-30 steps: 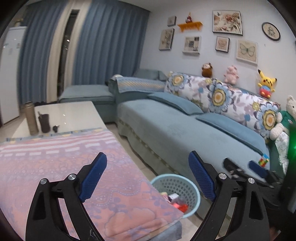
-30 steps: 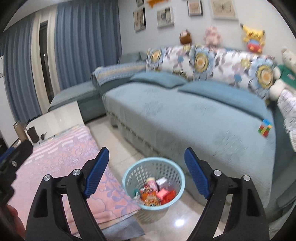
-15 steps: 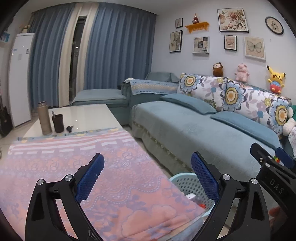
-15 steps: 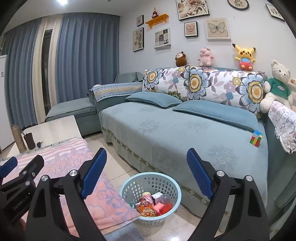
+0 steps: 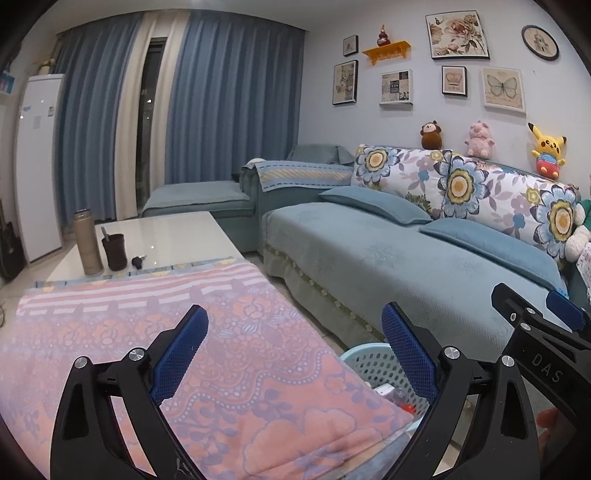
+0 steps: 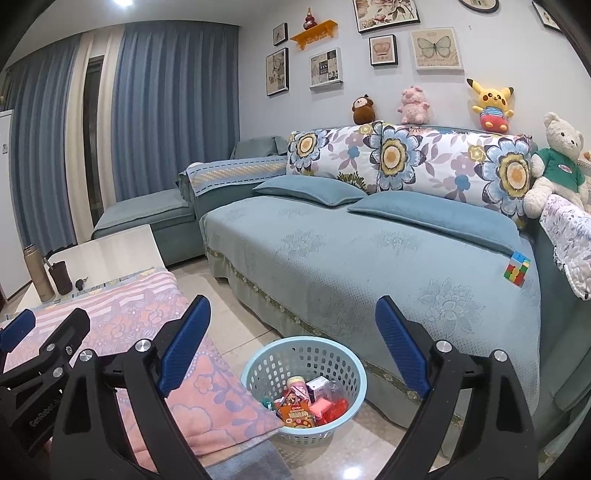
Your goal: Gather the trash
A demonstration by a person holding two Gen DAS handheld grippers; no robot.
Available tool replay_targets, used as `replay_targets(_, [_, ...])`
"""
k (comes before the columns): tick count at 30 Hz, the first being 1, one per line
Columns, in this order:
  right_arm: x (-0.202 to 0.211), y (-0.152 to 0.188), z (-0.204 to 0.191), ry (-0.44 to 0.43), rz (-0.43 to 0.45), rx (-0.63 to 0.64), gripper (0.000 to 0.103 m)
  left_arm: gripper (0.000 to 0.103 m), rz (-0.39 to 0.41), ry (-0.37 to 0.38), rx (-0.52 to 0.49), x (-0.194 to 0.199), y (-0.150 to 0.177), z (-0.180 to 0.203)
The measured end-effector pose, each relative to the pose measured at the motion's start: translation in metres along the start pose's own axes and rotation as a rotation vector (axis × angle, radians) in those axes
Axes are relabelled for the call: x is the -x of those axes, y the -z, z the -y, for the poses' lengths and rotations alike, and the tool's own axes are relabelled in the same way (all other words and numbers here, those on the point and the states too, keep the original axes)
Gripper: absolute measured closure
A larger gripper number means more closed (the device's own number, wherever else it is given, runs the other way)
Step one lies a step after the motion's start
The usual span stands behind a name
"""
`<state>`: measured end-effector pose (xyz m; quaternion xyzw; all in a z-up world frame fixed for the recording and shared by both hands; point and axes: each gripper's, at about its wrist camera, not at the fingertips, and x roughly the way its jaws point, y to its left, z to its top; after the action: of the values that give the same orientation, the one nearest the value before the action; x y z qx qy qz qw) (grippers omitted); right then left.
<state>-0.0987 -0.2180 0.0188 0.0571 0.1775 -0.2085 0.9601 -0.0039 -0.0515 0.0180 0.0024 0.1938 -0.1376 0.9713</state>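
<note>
perforated plastic basket (image 6: 304,360), glossy floor tiles (image 6: 354,450), patterned cloth blanket (image 5: 240,369)

A home living room. Big teal sofa (image 6: 369,258) w/ chaise fills the centre and right of both views, floral back cushions (image 6: 406,158) along it, plush toys (image 6: 489,105) lined up on top — a teddy bear (image 6: 554,166) sits at far right. Framed pictures (image 5: 458,35) and a small orange shelf (image 5: 386,50) hang on the wall, upper right. Floor-length blue curtains (image 5: 229,122) cover the window side, upper left, w/ a white fridge (image 5: 37,162) at the left edge. Lower left — a low white table (image 5: 162,236), part-covered by a pink patterned cloth (image 5: 221,350), w/ a flask (image 5: 86,242) and a dark cup (image 5: 115,252) on it.
</note>
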Motion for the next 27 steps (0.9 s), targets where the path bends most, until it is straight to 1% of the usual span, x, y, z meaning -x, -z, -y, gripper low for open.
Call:
replay_targets(12, [-0.003, 0.0019, 0.0029, 0.007, -0.006, 0.0, 0.015, 0.011, -0.002, -0.008, -0.004, -0.0026, 0.0003, 0.0002])
replay_targets(27, [-0.0049, 0.0049, 0.0062, 0.004, -0.016, -0.006, 0.013, 0.011, 0.0, -0.023, 0.021, -0.0012, -0.0003, 0.0012])
